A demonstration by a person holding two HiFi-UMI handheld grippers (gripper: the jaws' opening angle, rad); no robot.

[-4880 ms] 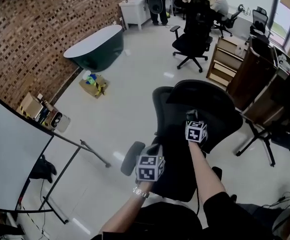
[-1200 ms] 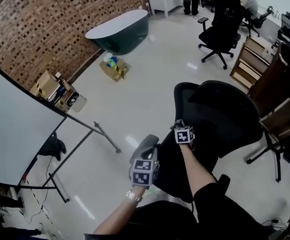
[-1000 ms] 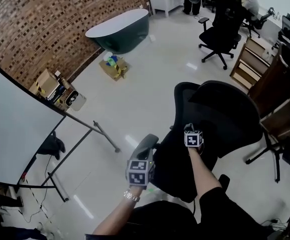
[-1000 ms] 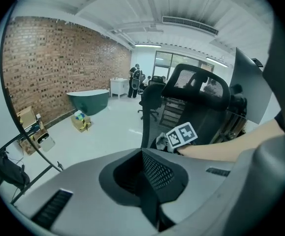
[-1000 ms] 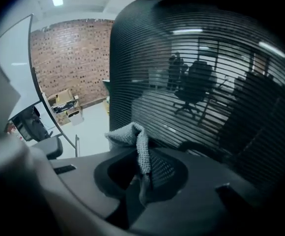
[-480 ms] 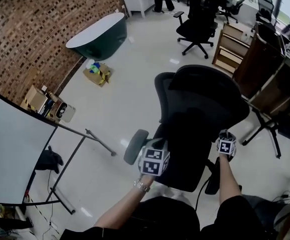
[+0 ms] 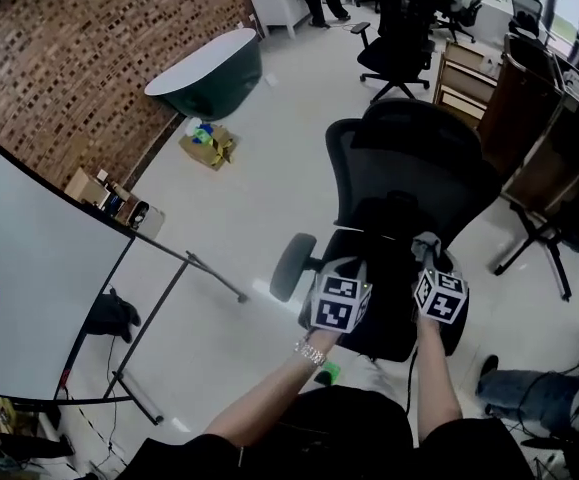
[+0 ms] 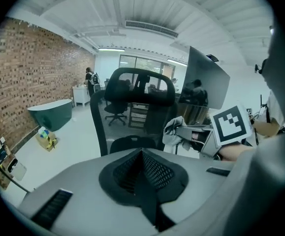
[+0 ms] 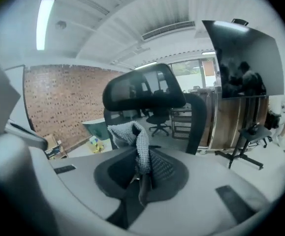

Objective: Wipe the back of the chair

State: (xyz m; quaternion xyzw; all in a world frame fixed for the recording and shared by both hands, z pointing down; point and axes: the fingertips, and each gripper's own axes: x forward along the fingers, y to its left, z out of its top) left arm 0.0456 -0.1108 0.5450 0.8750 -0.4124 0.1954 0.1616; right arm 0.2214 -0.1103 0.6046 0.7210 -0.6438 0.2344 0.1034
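Chair [image 7: 401,163] – a black mesh office chair with a headrest – stands on the pale floor [image 7: 269,198], directly ahead of me. Its seat lies under both tongs and its backrest rises just beyond them.

Left tongs [image 7: 350,272]: pads pressed together, nothing between them. They sit over the left part of the seat, near the left armrest [image 7: 291,266].

Right tongs [image 7: 427,260]: clamped on a grey knitted cloth [image 7: 426,244], which bunches up above the pads. They sit beside the left tongs, over the right part of the seat. The cloth is low against the backrest in the head view, but I cannot tell whether it touches the mesh.

In the right gripper view, the cloth [image 9: 134,135] stands between the pads, with the headrest [image 9: 143,91] above and behind it.

Surroundings – a dark green bathtub [image 7: 205,73] stands by the brick wall [image 7: 69,58], with a cardboard box [image 7: 207,146] on the floor near it. A whiteboard [image 7: 29,298] on a stand is at my left.
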